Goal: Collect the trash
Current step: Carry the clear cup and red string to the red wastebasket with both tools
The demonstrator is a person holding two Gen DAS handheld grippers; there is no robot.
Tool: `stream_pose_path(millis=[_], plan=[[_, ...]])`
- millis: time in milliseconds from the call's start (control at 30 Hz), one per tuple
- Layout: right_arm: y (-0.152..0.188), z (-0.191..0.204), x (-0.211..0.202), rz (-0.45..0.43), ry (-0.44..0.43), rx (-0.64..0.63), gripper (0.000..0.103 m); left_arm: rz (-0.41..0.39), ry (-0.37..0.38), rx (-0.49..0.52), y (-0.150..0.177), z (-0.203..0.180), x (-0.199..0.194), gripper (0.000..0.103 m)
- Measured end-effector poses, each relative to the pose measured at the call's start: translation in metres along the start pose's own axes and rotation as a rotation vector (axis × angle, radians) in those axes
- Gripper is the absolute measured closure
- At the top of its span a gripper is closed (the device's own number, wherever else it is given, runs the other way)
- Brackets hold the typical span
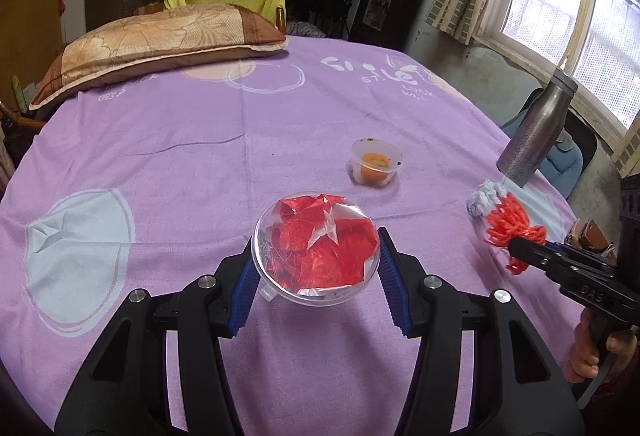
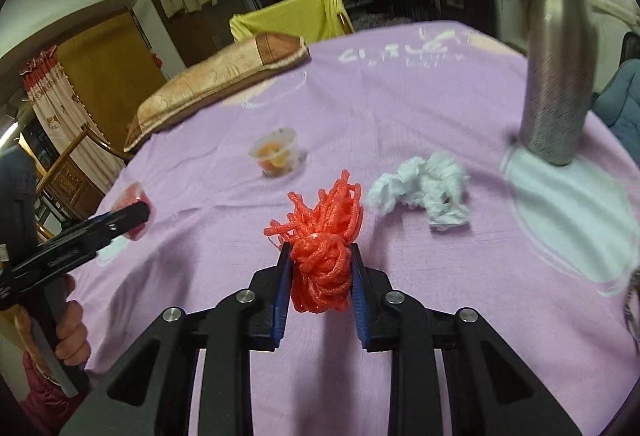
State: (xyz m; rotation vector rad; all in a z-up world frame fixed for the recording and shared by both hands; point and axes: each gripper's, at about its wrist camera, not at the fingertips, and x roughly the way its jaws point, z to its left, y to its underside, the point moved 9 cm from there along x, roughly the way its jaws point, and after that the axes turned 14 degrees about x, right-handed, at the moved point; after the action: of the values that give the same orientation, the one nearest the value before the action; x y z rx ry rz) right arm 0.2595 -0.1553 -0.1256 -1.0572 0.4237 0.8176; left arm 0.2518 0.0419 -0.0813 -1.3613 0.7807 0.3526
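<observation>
The right hand-held gripper (image 2: 318, 256) is clenched on the orange netting (image 2: 322, 248) between its pads.

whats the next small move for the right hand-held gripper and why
Probably carry the orange mesh netting over to the clear container and drop it in: the right hand-held gripper is shut on the netting, and the left hand-held gripper holds the container, with red wrapper inside.

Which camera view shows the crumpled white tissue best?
The right wrist view: the crumpled white tissue lies whole and unobstructed on the purple cloth. In the left wrist view it sits small near the right edge, partly hidden behind the orange netting.
</observation>
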Motion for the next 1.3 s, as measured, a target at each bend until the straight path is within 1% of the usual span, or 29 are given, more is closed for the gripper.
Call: stream_pose_path(millis=[333,533,900,1000,1300], plan=[[0.006,-0.009,-0.077,-0.113,0.016,-0.006,0.076,-0.056,0.05,-0.011,0.002,-0.03,-0.027,0.048],[0.014,-0.021,-0.124,-0.183,0.013,0.0,0.076,-0.092,0.061,0.017,0.005,-0.058,-0.052,0.048],[0.036,-0.048,-0.218,-0.327,0.015,0.013,0.076,-0.191,0.101,0.091,0.003,-0.124,-0.109,0.048],[0.043,-0.056,-0.237,-0.359,0.019,0.02,0.076,-0.211,0.119,0.116,0.004,-0.144,-0.123,0.048],[0.072,-0.096,-0.312,-0.481,0.042,0.064,0.076,-0.262,0.17,0.202,0.009,-0.209,-0.157,0.048]])
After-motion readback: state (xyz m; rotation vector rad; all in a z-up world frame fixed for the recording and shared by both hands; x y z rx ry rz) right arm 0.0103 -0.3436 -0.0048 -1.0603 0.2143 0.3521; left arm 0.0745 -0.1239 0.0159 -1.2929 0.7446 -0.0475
